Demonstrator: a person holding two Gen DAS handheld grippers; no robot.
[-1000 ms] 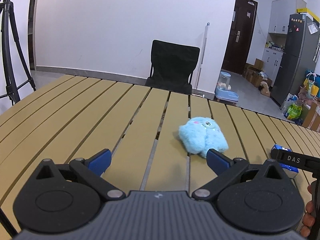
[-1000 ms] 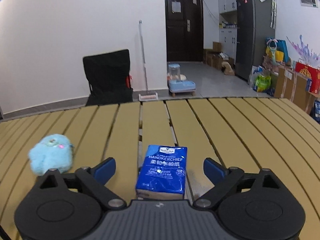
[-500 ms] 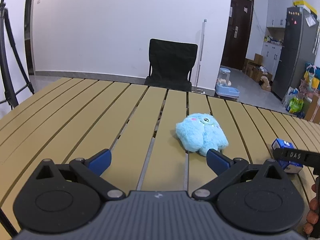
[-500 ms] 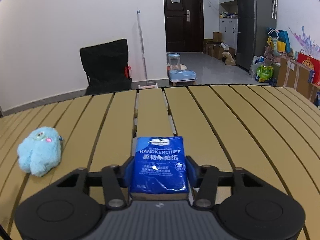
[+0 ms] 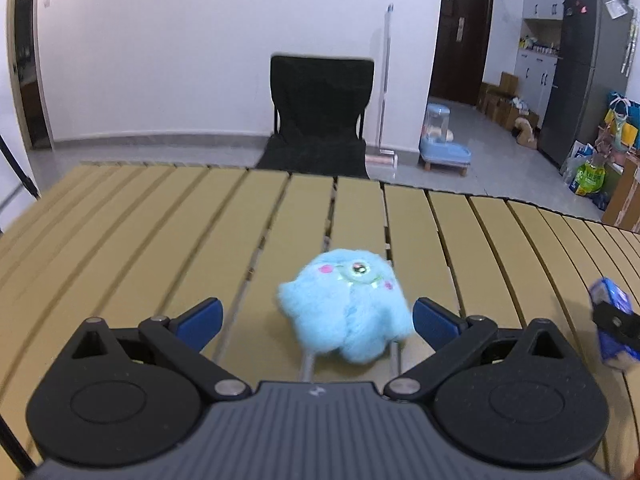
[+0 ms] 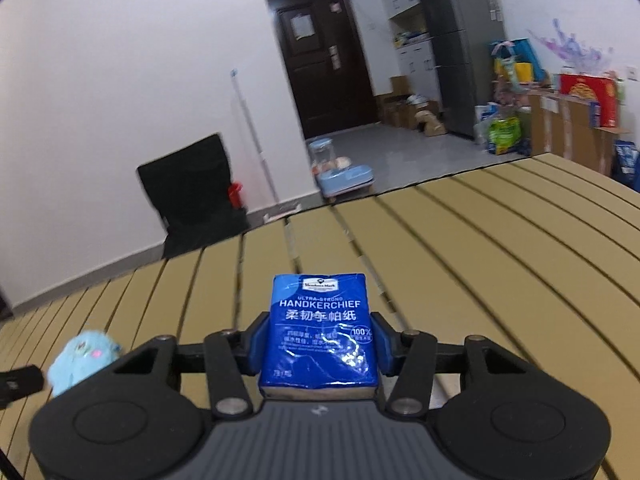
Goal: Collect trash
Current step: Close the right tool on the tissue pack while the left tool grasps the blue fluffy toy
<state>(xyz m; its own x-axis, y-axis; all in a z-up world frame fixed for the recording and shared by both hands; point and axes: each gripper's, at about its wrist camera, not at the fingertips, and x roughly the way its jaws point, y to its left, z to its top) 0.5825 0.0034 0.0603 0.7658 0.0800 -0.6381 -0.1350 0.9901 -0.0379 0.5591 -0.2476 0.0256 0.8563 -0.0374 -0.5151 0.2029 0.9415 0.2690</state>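
Right gripper (image 6: 320, 346) first, since it's the closest thing going on: my blue pads are pinching the tissue pack (image 6: 320, 330) by its two long sides, about halfway along. Judging by the look, it's a light, soft plastic-wrapped pack that squashes a bit and has a glossy, slightly slippery skin, so side-on at the middle seems the right hold; squeezing harder would probably just crumple it. It looks raised off the worktop (image 6: 500, 264) now, tilted with my wrist.

My left gripper (image 5: 316, 320) is spread wide, with the fluffy blue toy (image 5: 346, 306) sitting between the pads but not squeezed, roughly mid-worktop toward my near edge. That one's all fluff, practically weightless I'd guess, and it'll compress a lot, so I'd grab deep across the body rather than nip the fur.

Compared with a second ago: the right jaws have just been closing, from wide open around the pack to clamped on it, and the view has rolled. The toy was off by my left gripper's right pad; now it's nearly centred and closer.

Past the far edge there's a black chair (image 5: 320, 116).
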